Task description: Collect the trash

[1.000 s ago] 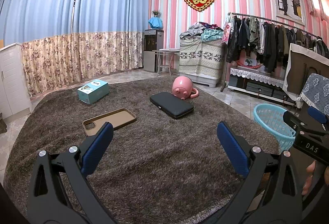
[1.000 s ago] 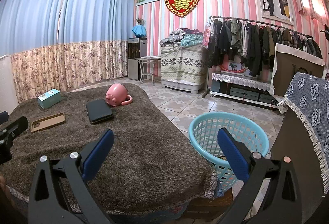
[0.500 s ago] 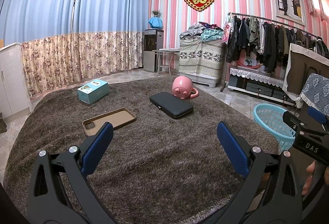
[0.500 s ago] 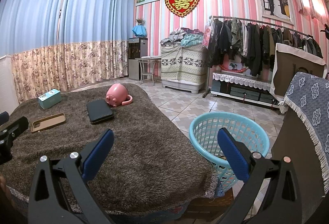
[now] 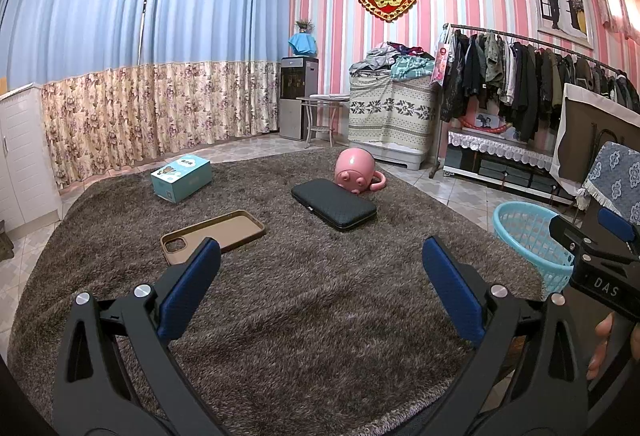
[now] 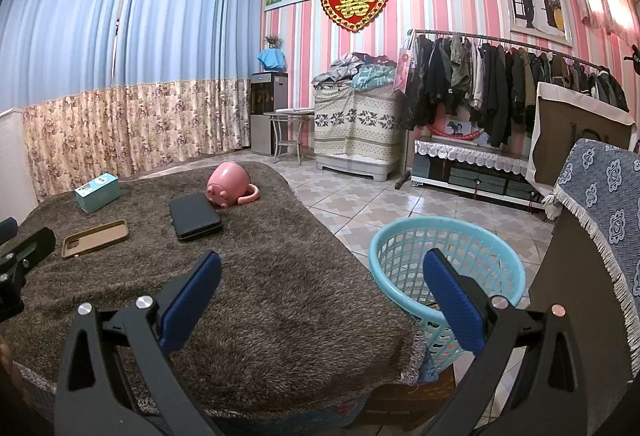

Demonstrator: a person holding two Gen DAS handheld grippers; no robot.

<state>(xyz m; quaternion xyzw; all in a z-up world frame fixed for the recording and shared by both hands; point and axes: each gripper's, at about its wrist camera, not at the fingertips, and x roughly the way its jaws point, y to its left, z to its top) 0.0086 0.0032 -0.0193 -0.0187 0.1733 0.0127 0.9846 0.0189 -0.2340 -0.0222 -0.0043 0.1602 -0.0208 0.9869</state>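
Light-blue perforated plastic basket (image 6: 448, 268) stands on the tiled floor just beside the edge of the shaggy brown rug-covered surface (image 6: 280, 300), directly ahead of the right gripper (image 6: 322, 294) and partly behind its right-hand finger. The right gripper's blue-padded jaws stand wide apart, holding nothing. Seen from the left gripper (image 5: 320, 286), the same basket (image 5: 528, 236) sits off to the right, beyond the rug's edge, with the other tool's black body in front of it. The left gripper's jaws are likewise spread wide and empty, hanging over the rug. Ahead of it and slightly left lies a brown phone case (image 5: 212, 232), open side up. Further ahead rests a black quilted zip case (image 5: 334, 203), touching or nearly touching a tipped pink pig-faced mug (image 5: 356, 171) behind it. Farther left sits a teal cardboard box (image 5: 182, 177), well apart from the others.
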